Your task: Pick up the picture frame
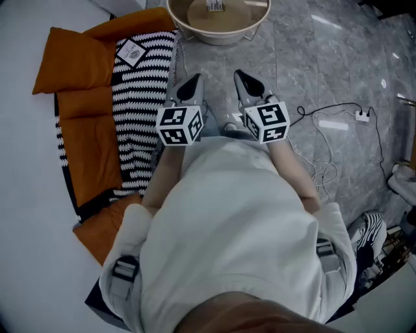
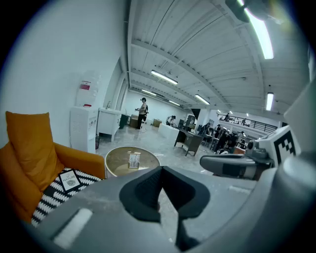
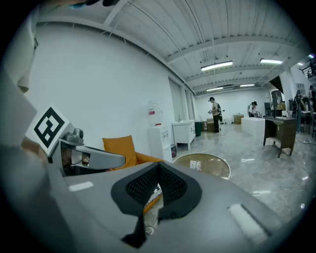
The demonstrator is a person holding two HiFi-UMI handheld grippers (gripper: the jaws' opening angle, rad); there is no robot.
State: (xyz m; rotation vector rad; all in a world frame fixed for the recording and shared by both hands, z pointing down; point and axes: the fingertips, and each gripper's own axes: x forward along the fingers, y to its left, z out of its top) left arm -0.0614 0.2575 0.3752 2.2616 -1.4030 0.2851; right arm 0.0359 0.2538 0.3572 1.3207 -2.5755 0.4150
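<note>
1. Jaws of left gripper [image 2: 161, 169]: pressed fully together, pad against pad, nothing between them and nothing touched. It is held close before the person's chest, pointing somewhat downward.
2. Jaws of right gripper [image 3: 159, 166]: likewise closed tight and empty. It is held just beside the left one (marker cubes nearly level with each other in the head view).
3. Picture frame [image 1: 214, 5]: small, standing upright near the middle of the round table [image 1: 215, 36], well apart from both grippers and ahead of them. It also shows beyond the closed tips in the left gripper view [image 2: 134, 159].
4. Orange sofa [image 1: 77, 64]: to the person's left, just beside the table. A striped throw [image 1: 144, 91] lies on it, with a book [image 1: 130, 52] on top.
5. Floor [image 1: 338, 58]: grey marble-look tiles, with a cable [image 1: 325, 110] trailing across at the right.
</note>
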